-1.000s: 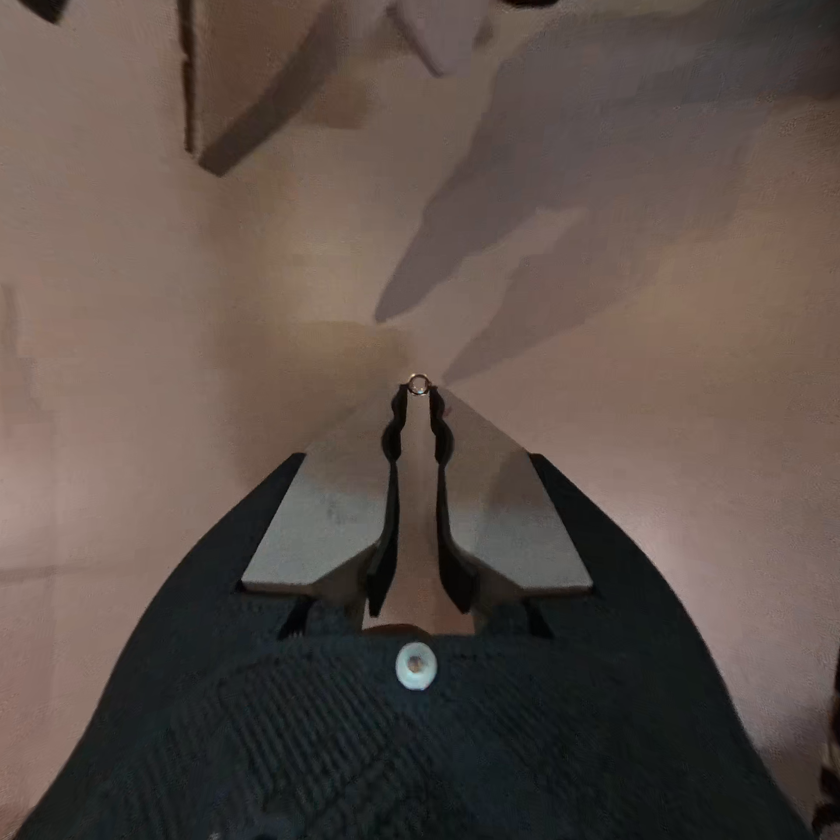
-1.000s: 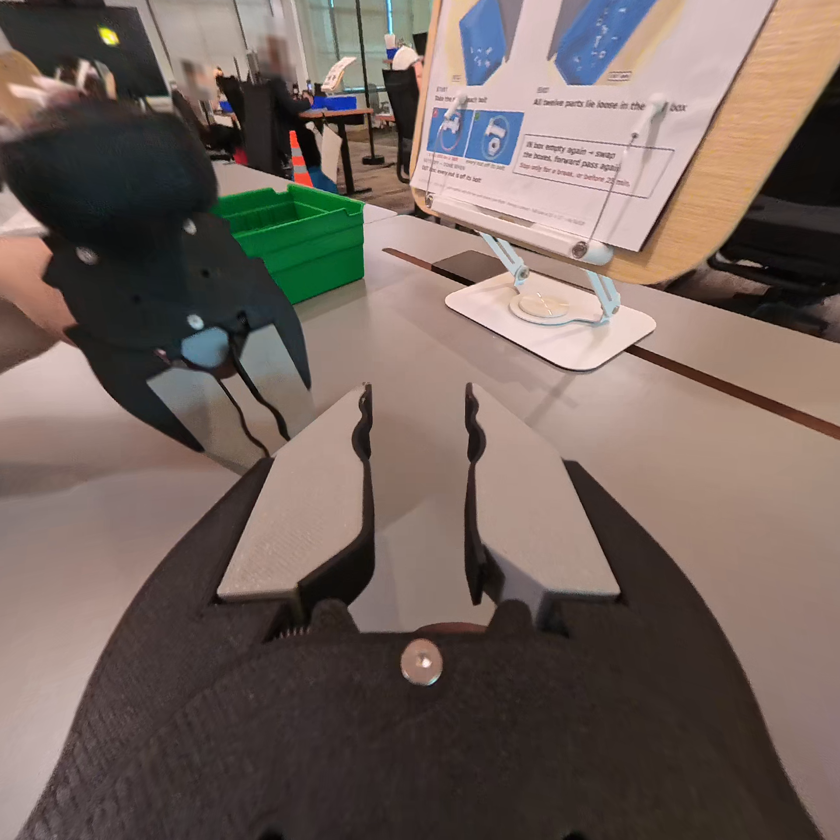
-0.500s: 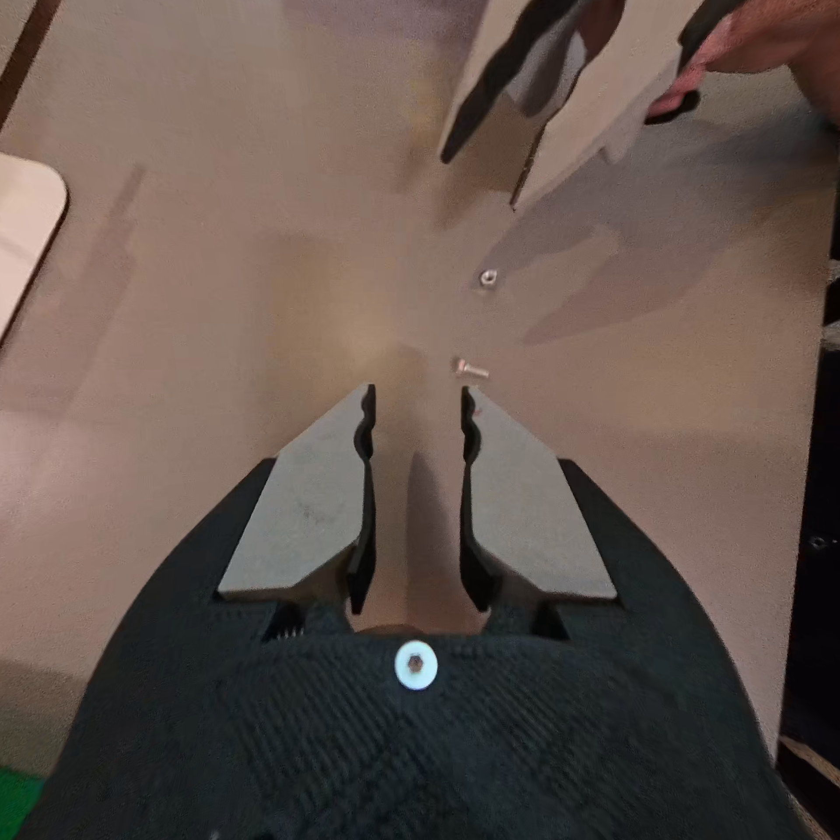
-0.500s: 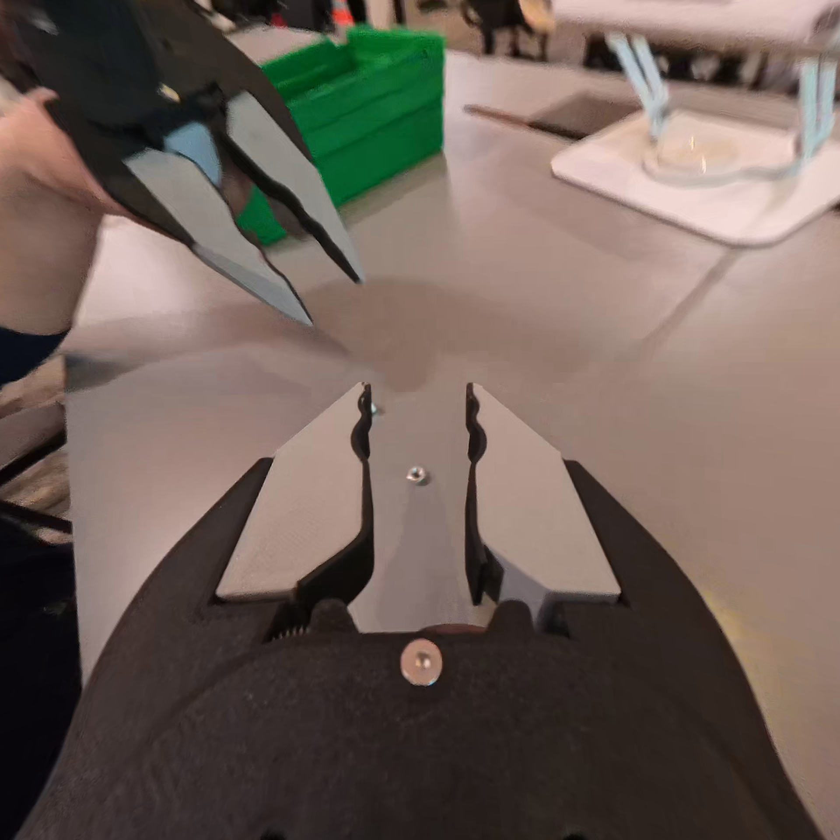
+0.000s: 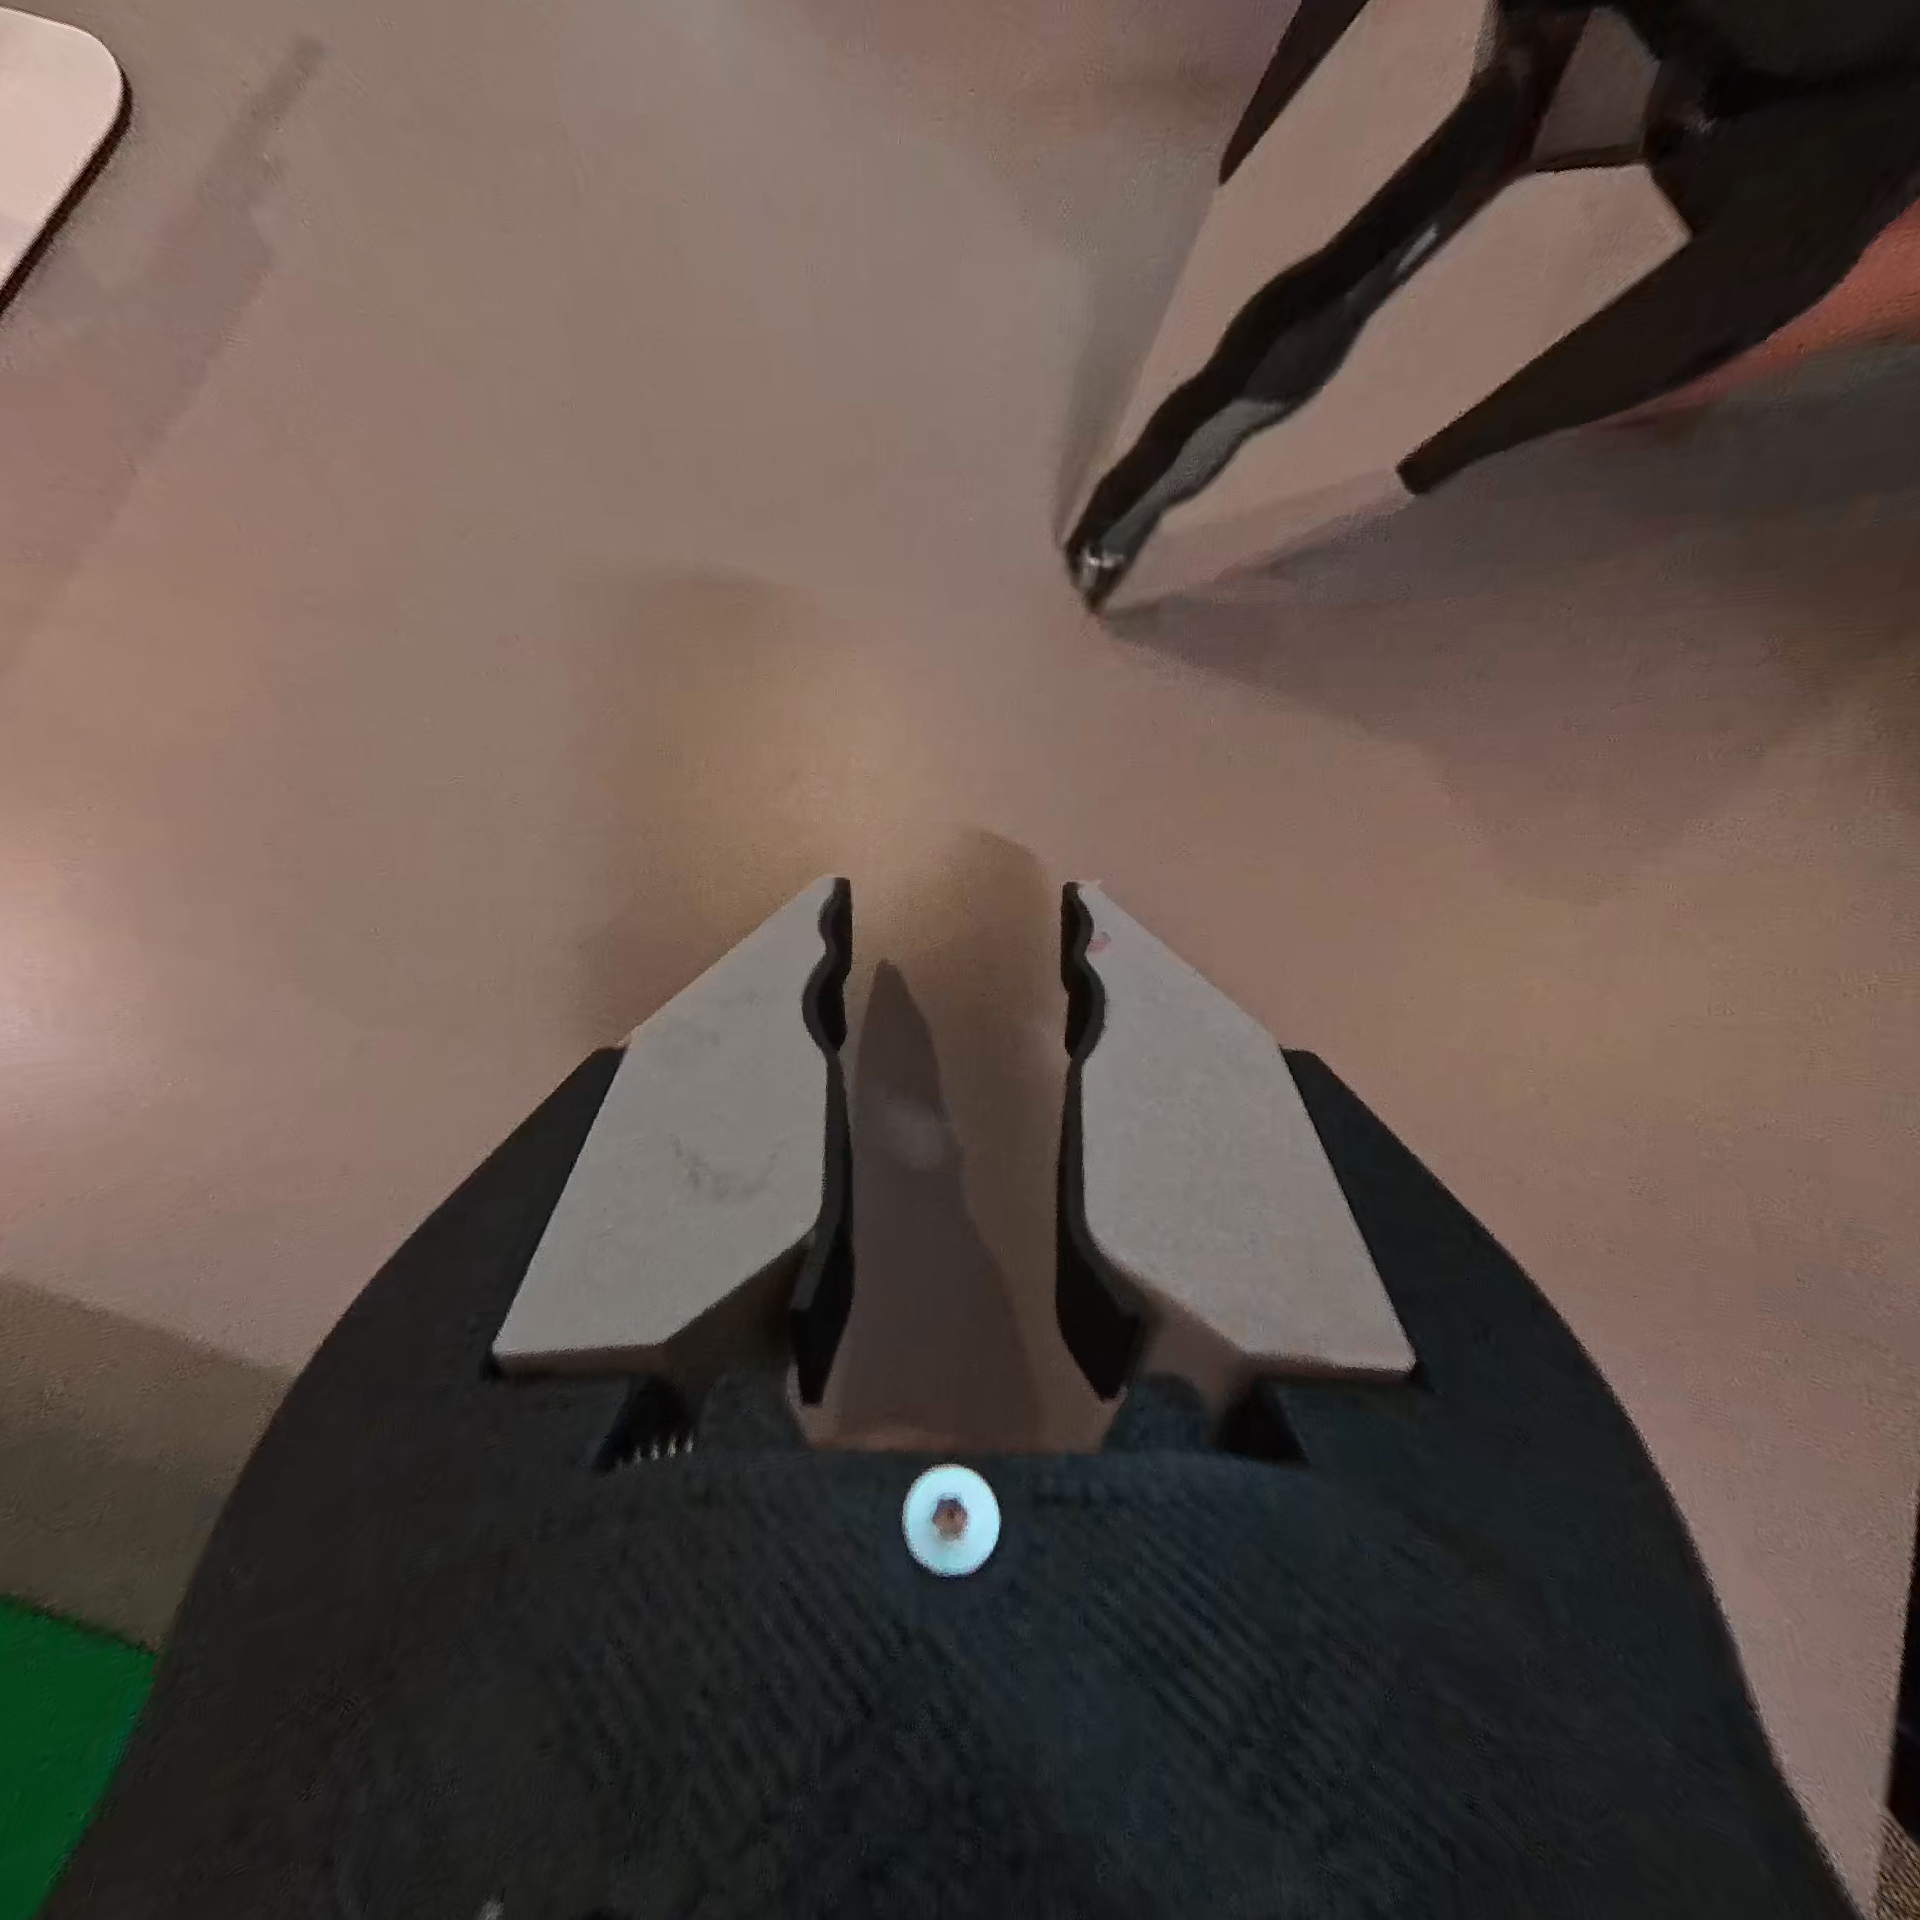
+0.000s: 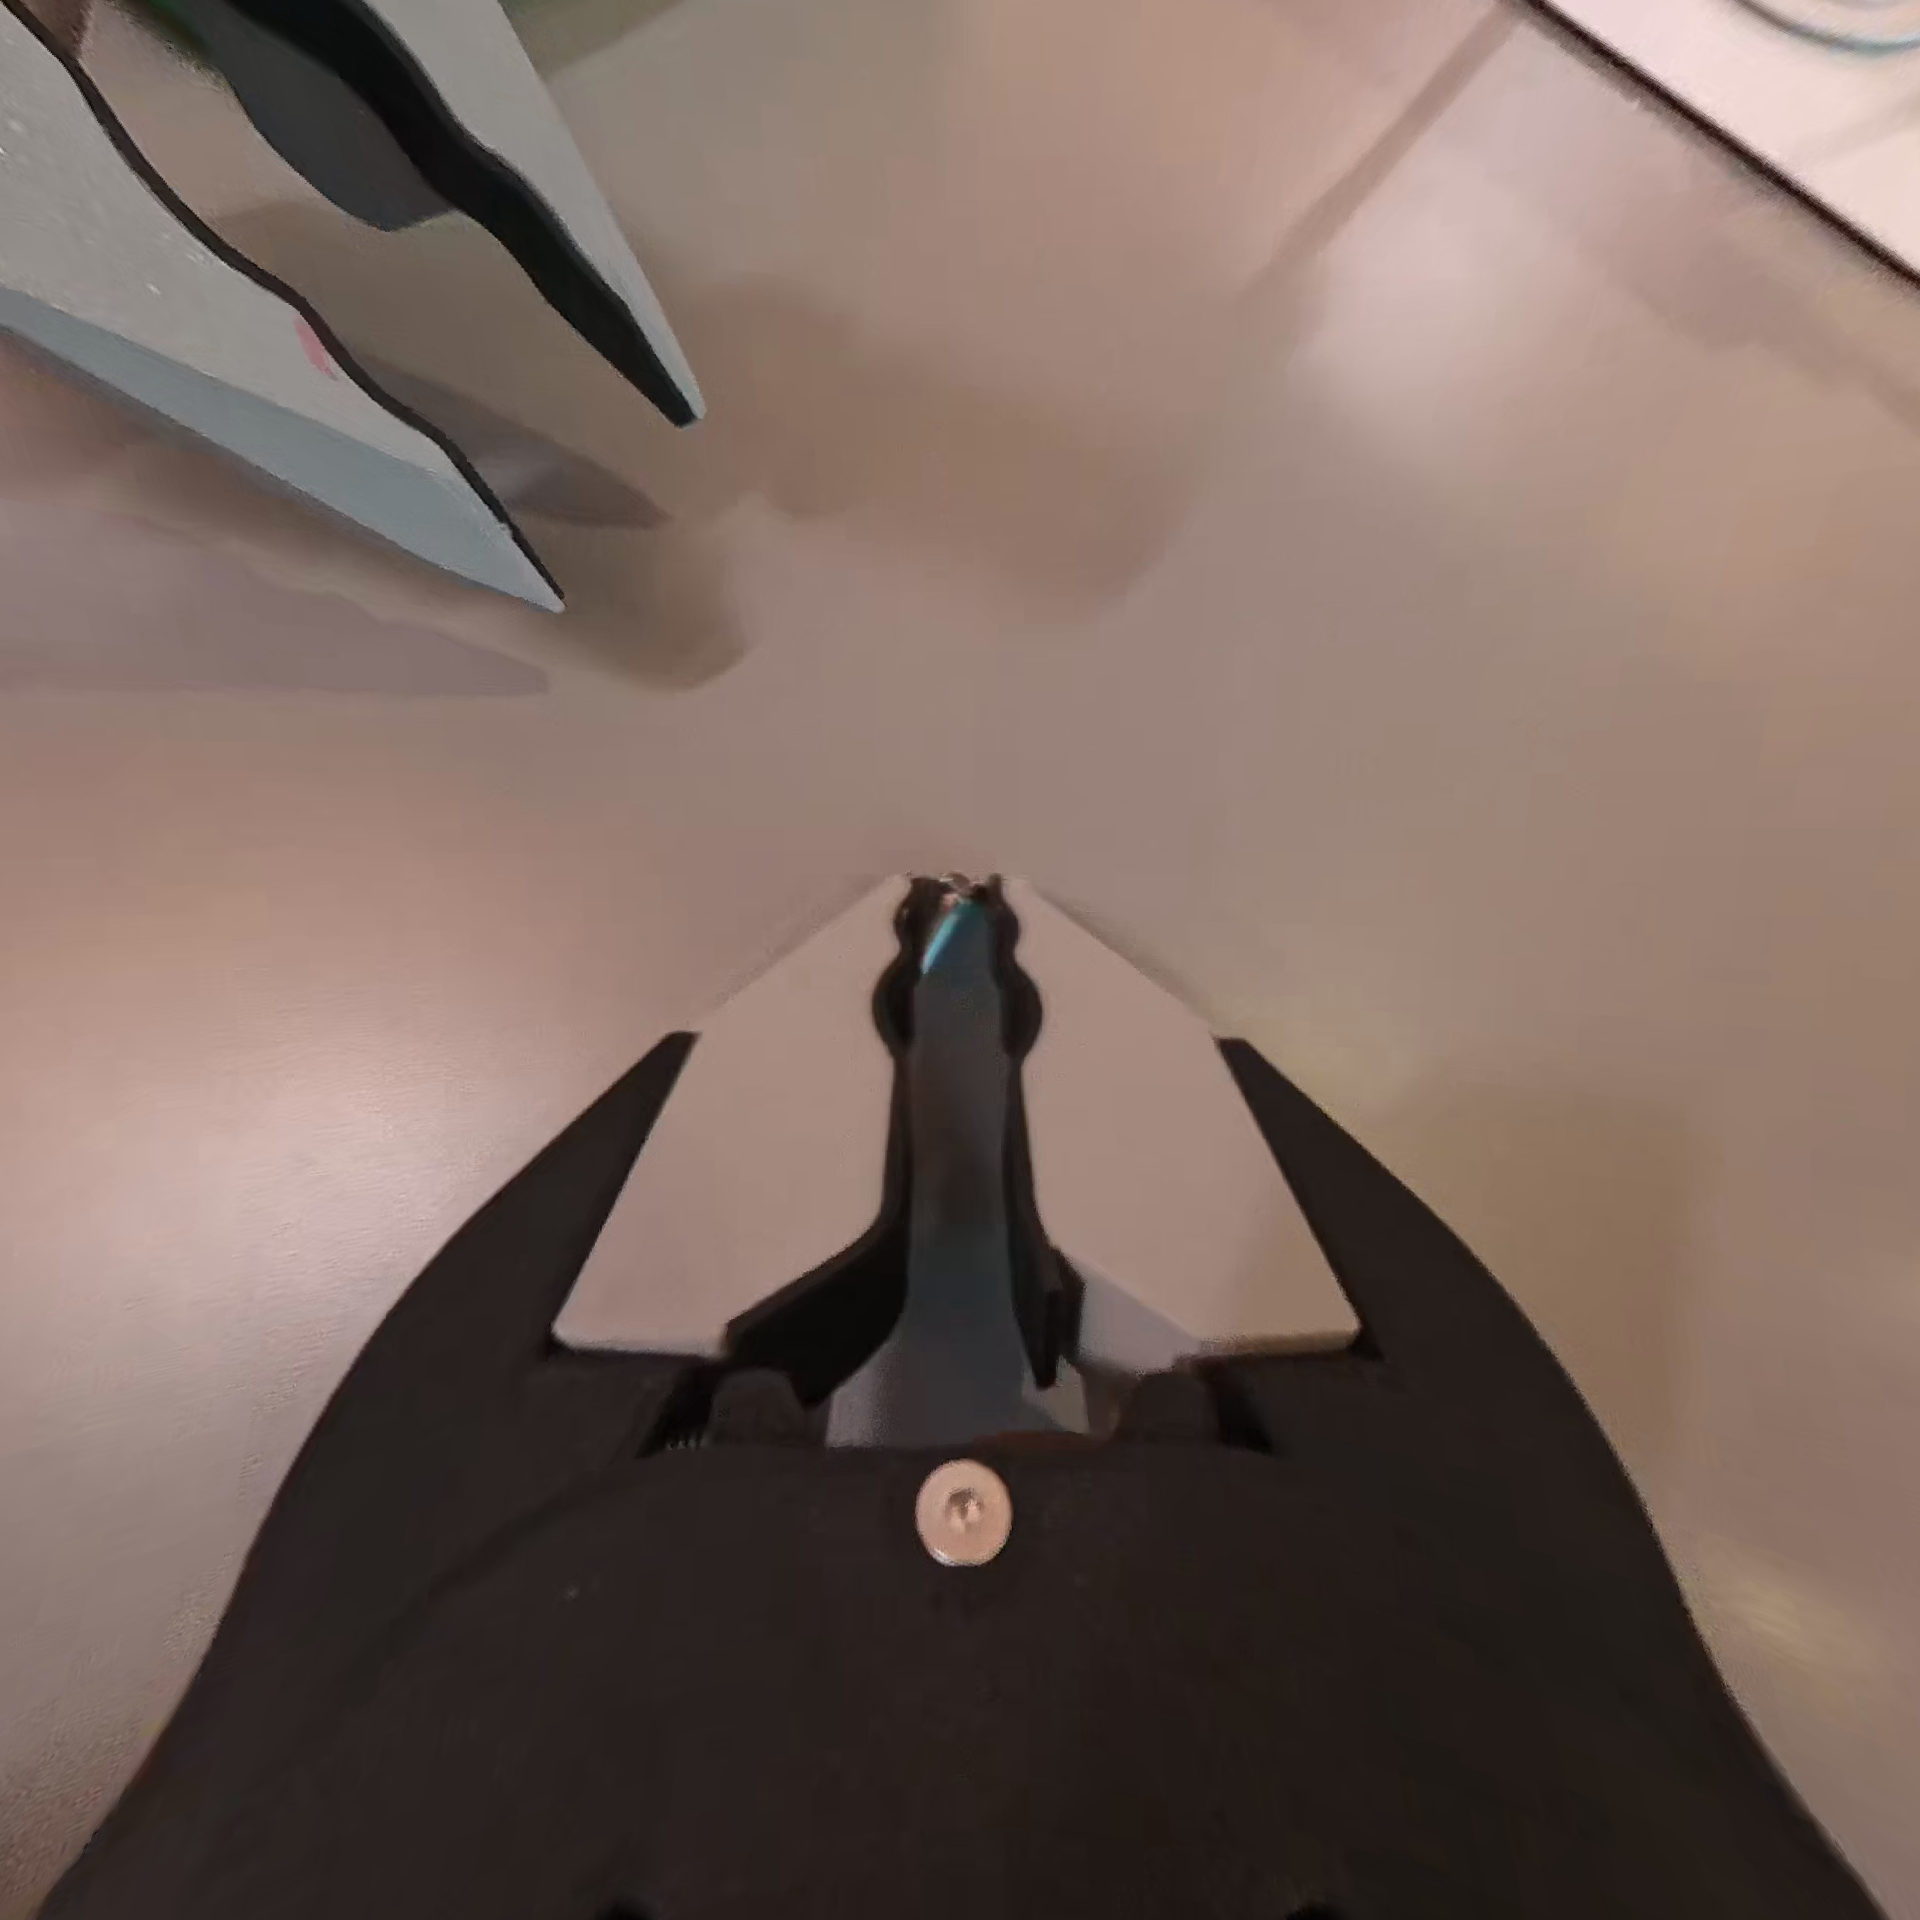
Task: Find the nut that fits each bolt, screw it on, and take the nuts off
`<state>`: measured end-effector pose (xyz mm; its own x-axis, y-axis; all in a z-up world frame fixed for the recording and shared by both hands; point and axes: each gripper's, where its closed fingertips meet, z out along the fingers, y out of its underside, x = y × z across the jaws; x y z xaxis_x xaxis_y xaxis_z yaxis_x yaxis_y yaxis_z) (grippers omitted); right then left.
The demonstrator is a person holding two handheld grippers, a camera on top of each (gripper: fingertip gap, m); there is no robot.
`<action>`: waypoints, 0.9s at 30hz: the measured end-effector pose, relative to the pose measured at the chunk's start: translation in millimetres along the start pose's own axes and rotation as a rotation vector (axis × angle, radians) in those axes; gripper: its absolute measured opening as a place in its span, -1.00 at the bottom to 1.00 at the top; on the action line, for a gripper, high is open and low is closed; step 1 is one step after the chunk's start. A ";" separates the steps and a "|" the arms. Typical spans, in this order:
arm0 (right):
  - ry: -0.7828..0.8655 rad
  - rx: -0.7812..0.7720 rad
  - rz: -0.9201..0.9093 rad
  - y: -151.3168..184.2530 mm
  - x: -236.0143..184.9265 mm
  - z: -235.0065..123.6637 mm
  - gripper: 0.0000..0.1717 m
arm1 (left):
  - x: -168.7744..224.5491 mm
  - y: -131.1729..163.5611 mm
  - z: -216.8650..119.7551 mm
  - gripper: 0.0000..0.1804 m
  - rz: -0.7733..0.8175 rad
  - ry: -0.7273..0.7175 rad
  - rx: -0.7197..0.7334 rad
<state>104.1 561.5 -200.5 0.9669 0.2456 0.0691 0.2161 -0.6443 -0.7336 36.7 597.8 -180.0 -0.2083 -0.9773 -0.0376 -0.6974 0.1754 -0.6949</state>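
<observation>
My right gripper (image 6: 954, 885) is low over the grey table (image 6: 1351, 727) and shut on a small silver nut (image 6: 956, 881), pinched at the very fingertips. The left wrist view shows the same gripper (image 5: 1093, 569) at the upper right, with the shiny nut (image 5: 1091, 566) at its closed tips. My left gripper (image 5: 956, 894) is open, close above the table, with nothing between its pads. It also shows open at the upper left of the right wrist view (image 6: 623, 509). A blurred spot (image 5: 914, 1132) lies on the table between the left fingers; I cannot tell what it is.
A white stand base lies at the far edge (image 5: 42, 135), also in the right wrist view (image 6: 1766, 104). A corner of a green bin (image 5: 52, 1766) shows at the lower left. A dark seam (image 6: 1403, 135) runs across the table. Across from one pair of fingers to the other is roughly 9 cm.
My left gripper opened and let go of the small metal piece at its tips, then moved forward. My right gripper dropped to the table over the loose nut and shut on it.
</observation>
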 end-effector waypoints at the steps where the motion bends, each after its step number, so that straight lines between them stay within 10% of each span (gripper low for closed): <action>1: 0.019 -0.004 -0.027 -1.0 3.7 1.6 -0.92 | 2.6 0.1 1.4 -0.58 0.002 0.020 0.008; 17: -0.809 -0.144 0.053 -79.0 -30.6 -59.5 -0.92 | 23.4 -88.0 -2.4 -0.76 0.259 -0.231 0.426; 27: -0.809 -0.022 0.168 -78.0 -31.5 -57.4 -0.92 | 26.0 -90.7 -0.8 -0.80 0.174 -0.160 0.498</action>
<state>64.6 562.4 -106.7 0.5916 0.5848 -0.5550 0.0880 -0.7311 -0.6766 94.0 556.6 -117.3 -0.1576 -0.9517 -0.2635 -0.2451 0.2962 -0.9232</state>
